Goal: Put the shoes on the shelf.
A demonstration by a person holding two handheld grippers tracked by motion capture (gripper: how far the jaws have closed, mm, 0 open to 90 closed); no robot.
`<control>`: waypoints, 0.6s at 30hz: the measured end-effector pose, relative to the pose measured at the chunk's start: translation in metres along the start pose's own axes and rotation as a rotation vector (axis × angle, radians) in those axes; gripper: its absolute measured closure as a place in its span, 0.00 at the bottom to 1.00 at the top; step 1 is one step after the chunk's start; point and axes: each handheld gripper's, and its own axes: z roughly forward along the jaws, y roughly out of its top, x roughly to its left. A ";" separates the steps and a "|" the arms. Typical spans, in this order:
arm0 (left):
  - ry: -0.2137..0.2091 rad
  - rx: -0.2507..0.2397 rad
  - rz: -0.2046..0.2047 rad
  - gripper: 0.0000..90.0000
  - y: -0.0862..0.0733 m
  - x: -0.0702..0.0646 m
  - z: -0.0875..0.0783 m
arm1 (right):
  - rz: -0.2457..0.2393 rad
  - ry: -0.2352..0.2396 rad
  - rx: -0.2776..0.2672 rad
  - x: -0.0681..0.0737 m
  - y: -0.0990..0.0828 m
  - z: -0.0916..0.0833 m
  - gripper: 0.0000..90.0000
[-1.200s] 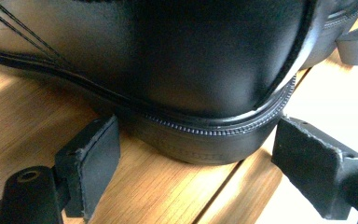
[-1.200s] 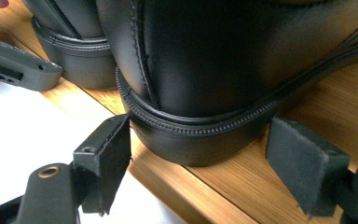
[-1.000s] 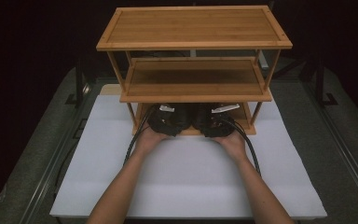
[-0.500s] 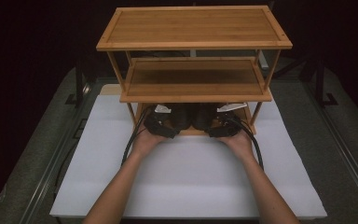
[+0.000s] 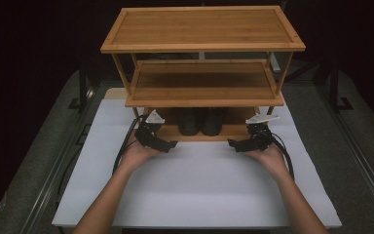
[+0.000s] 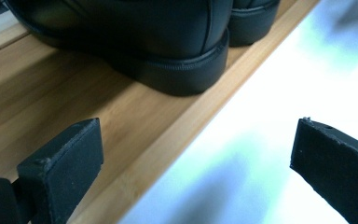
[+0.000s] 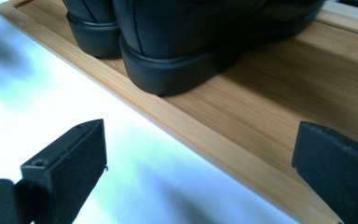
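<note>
1. Bamboo shoe rack [image 5: 202,92]: three tiers, standing at the far edge of the white mat [image 5: 199,185], centred between its left and right edges.
2. Bottom shelf [image 5: 195,131]: resting on the mat, carrying the pair of black shoes [image 5: 200,121].
3. Shoes: upright, side by side and touching, heels toward the front edge of the bottom shelf, near its middle. Left shoe [image 6: 168,42] and right shoe [image 7: 191,42] both set just inside the raised front lip.
4. Left gripper [image 5: 168,145]: held in the left hand [image 5: 139,155], near the left front corner of the bottom shelf, low over the mat. Jaws wide apart, gripping nothing. In the left gripper view, one jaw over the shelf wood, the other over the mat, well apart from the shoe heel.
5. Right gripper [image 5: 233,145]: held in the right hand [image 5: 270,157], near the right front corner of the bottom shelf. Jaws wide apart, gripping nothing. In the right gripper view, one jaw over the mat, the other over the shelf, clear of the heel.
6. Top and middle shelves: bare.
7. Cables [image 5: 124,146]: looping from each gripper back over the mat.
</note>
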 end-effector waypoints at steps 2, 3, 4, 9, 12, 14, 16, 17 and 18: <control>-0.003 0.011 0.004 0.00 -0.004 -0.001 -0.006 | 0.005 -0.008 -0.003 -0.001 -0.005 -0.007 0.03; -0.003 0.011 0.004 0.00 -0.004 -0.001 -0.006 | 0.005 -0.008 -0.003 -0.001 -0.005 -0.007 0.03; 0.005 0.015 0.022 0.00 -0.010 -0.003 -0.013 | 0.008 -0.012 -0.005 -0.002 -0.010 -0.013 0.03; 0.009 0.006 0.031 0.00 -0.023 -0.007 -0.029 | 0.004 -0.031 0.000 -0.003 -0.025 -0.029 0.03; 0.014 0.008 0.040 0.00 -0.032 -0.010 -0.039 | 0.000 -0.034 -0.003 -0.002 -0.030 -0.034 0.03; 0.015 0.007 0.037 0.00 -0.040 -0.014 -0.047 | 0.003 -0.035 -0.007 -0.002 -0.039 -0.043 0.03; 0.023 0.009 0.036 0.00 -0.052 -0.016 -0.055 | 0.006 -0.035 -0.007 -0.001 -0.044 -0.048 0.03; 0.023 0.009 0.036 0.00 -0.052 -0.016 -0.055 | 0.006 -0.035 -0.007 -0.001 -0.044 -0.048 0.03; 0.031 0.016 0.037 0.00 -0.060 -0.018 -0.060 | 0.007 -0.034 -0.004 0.000 -0.051 -0.054 0.03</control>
